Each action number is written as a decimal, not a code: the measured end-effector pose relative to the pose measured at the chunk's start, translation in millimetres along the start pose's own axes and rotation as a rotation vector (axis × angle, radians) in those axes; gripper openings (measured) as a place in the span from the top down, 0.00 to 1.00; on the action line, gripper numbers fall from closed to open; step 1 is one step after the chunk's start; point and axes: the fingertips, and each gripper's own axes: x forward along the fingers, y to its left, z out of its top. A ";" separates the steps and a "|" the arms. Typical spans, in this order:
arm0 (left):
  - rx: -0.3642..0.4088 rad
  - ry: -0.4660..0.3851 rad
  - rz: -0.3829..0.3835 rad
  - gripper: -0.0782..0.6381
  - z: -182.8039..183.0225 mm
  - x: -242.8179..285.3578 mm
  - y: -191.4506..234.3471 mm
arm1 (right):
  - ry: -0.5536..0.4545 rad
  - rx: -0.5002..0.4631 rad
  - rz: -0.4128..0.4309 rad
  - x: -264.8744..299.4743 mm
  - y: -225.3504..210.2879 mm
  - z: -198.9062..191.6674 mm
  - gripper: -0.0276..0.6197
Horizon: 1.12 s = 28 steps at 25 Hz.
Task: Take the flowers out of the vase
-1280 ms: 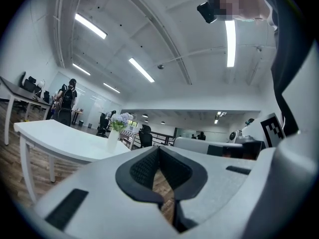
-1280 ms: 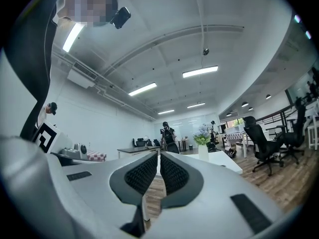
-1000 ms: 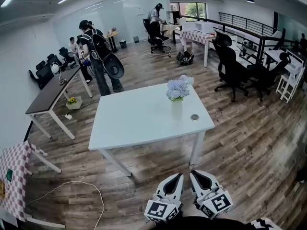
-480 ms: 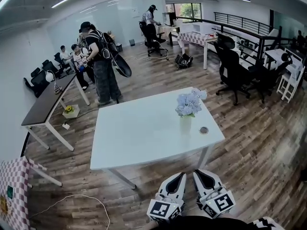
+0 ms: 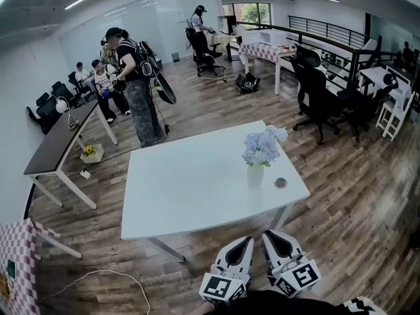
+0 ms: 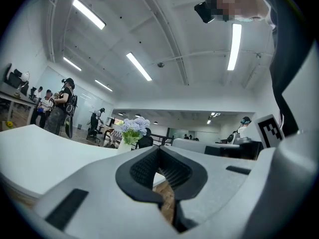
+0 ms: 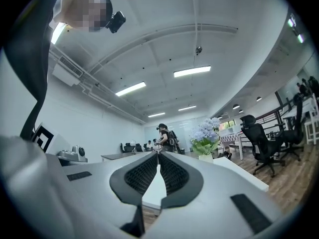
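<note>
A bunch of pale blue flowers (image 5: 264, 146) stands in a small white vase (image 5: 255, 176) near the right end of a white table (image 5: 190, 189). Both grippers are low in the head view, short of the table's near edge and apart from the vase. My left gripper (image 5: 245, 240) is shut with nothing in it, and my right gripper (image 5: 268, 235) is shut and empty too. In the left gripper view the flowers (image 6: 134, 126) show far off beyond the closed jaw tips of the left gripper (image 6: 159, 148). From the right gripper (image 7: 158, 153) the flowers (image 7: 207, 133) and vase (image 7: 205, 157) lie ahead to the right.
A small dark round object (image 5: 280, 183) lies on the table right of the vase. A person with a backpack (image 5: 134, 87) stands beyond the table's far left corner. A dark desk (image 5: 56, 143) is at left, office chairs (image 5: 315, 90) at right, a checked table (image 5: 16, 254) at bottom left.
The table and vase have come nearer and shifted rightward in the head view. The person with the backpack has moved closer. Both grippers stay shut, side by side.
</note>
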 end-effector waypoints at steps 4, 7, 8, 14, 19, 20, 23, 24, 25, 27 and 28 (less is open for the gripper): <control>-0.012 0.003 0.008 0.88 -3.0 -3.9 4.4 | -0.008 -0.001 0.003 1.8 4.8 -0.2 0.91; -0.023 0.026 -0.002 0.88 -11.6 -2.0 8.5 | 0.015 0.020 -0.001 1.3 5.3 -11.6 0.91; -0.023 0.027 -0.003 0.88 -11.4 -1.6 9.4 | 0.016 0.024 -0.005 1.0 4.4 -11.8 0.91; -0.029 0.060 -0.006 0.88 -20.8 7.1 15.8 | 0.009 0.029 -0.025 3.7 -8.3 -11.4 0.91; -0.037 0.072 -0.014 0.88 -26.4 28.7 25.7 | 0.017 0.040 -0.037 17.7 -27.1 -16.5 0.91; -0.035 0.072 -0.010 0.88 -24.7 34.4 28.7 | 0.016 0.039 -0.035 22.5 -31.1 -15.7 0.91; -0.033 0.064 0.000 0.88 -20.3 56.5 38.5 | 0.018 0.034 -0.023 40.2 -47.2 -12.9 0.91; -0.031 0.067 0.001 0.88 -21.4 64.4 42.7 | 0.016 0.032 -0.020 46.7 -54.2 -12.3 0.91; -0.030 0.072 0.003 0.88 -23.2 72.6 47.5 | 0.015 0.028 -0.019 53.4 -61.9 -12.0 0.91; -0.028 0.072 0.015 0.88 -24.4 89.8 58.8 | 0.013 0.019 -0.021 66.3 -79.3 -11.4 0.91; -0.028 0.064 0.023 0.88 -23.4 98.6 64.7 | 0.012 0.019 -0.024 72.7 -88.7 -10.8 0.91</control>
